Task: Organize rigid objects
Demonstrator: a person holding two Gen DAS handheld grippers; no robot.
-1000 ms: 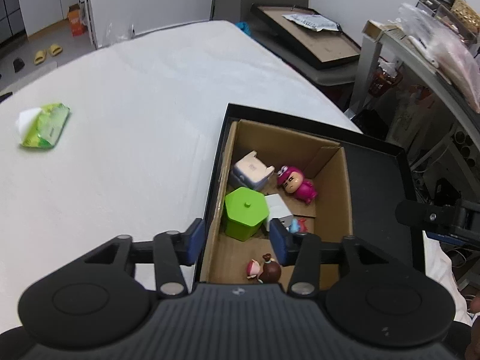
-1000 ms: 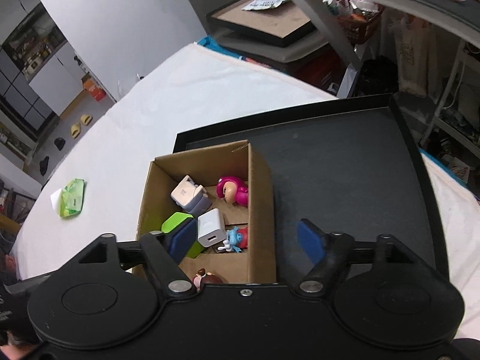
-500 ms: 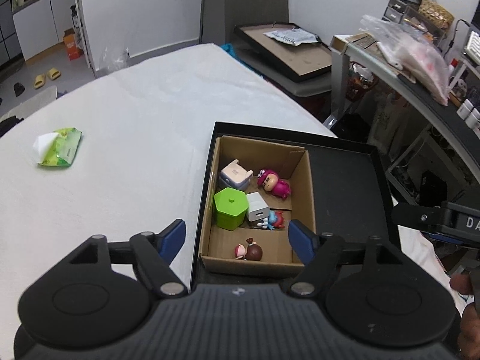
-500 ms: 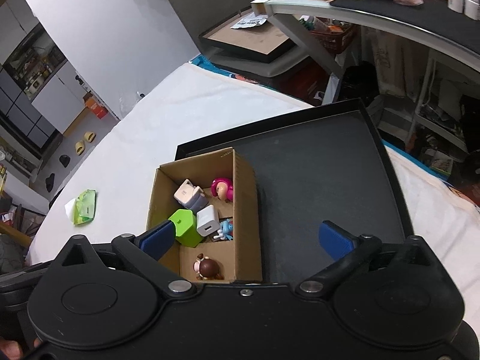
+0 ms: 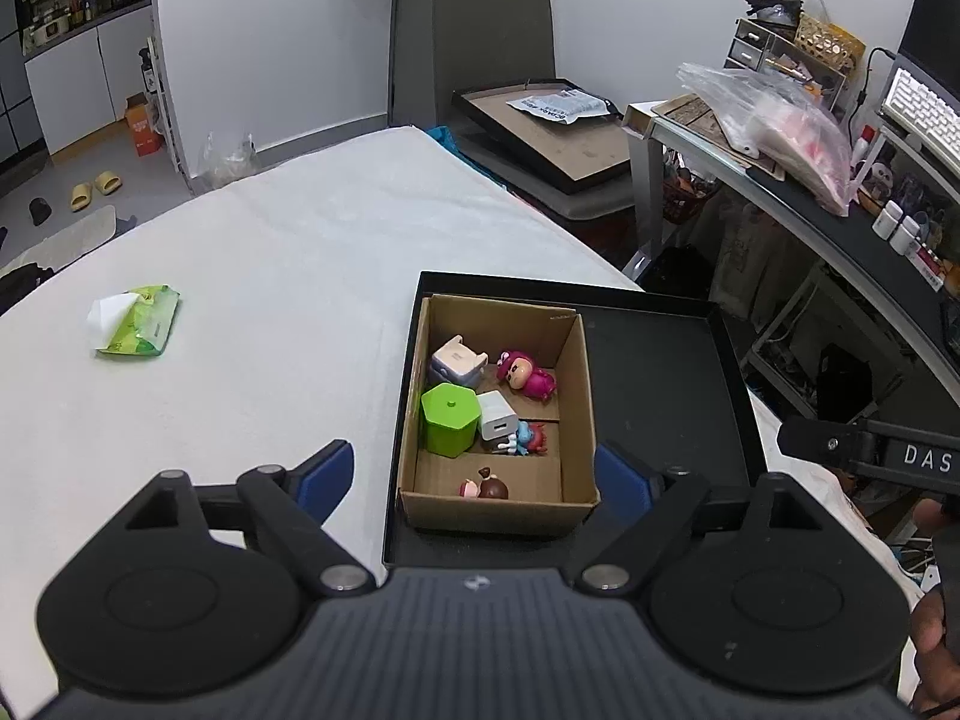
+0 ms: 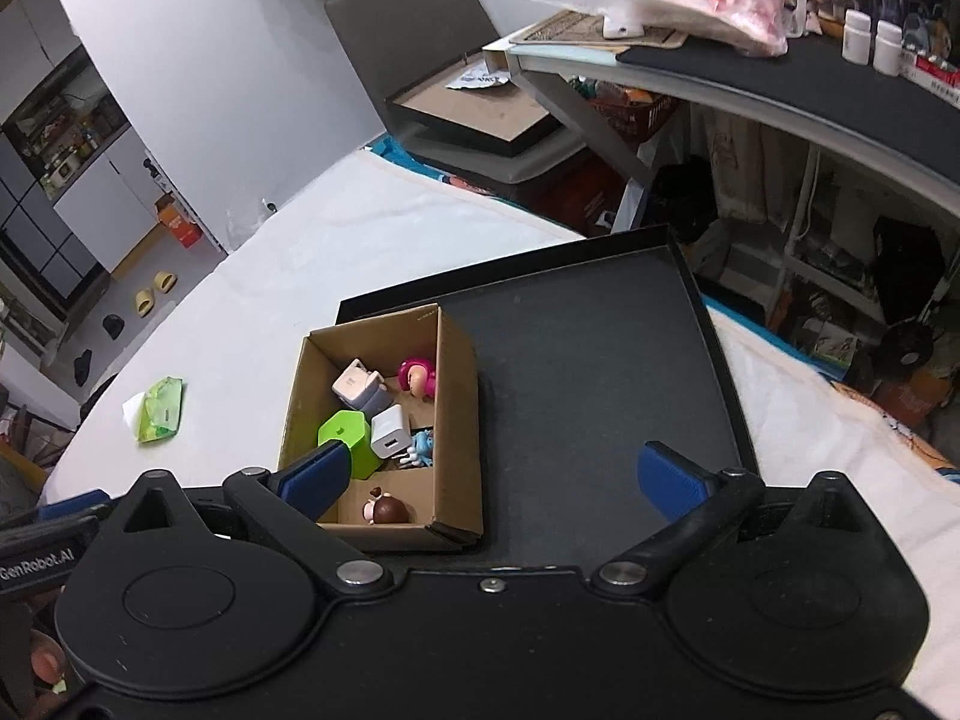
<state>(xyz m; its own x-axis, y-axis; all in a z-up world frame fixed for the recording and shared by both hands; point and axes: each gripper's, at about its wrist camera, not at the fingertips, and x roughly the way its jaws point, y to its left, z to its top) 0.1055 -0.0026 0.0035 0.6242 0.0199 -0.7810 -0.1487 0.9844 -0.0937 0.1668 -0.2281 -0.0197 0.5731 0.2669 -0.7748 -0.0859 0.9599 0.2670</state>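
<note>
- The box (image 5: 501, 396), with the toys, chargers and green pot (image 5: 450, 427) in it, is seen standing in the left part of the black tray (image 5: 660, 372), near the tabletop's (image 5: 270, 312) right edge.
- Nothing is held: the left gripper (image 5: 474, 471) is opening, its fingers (image 5: 327, 471) apart and empty; the right gripper (image 6: 492, 474) is spread wide and empty.
- The light box could be knocked or tipped if a finger were lowered onto its wall.
- The tray could be nudged toward the edge, being close to it.
- A wipes pack (image 5: 137, 329) is left well apart, toward the left edge.
- The tabletop is covered in white cloth; a cluttered desk (image 6: 750, 84), a chair (image 5: 492, 42) and slippers (image 5: 96, 189) are seen around.
</note>
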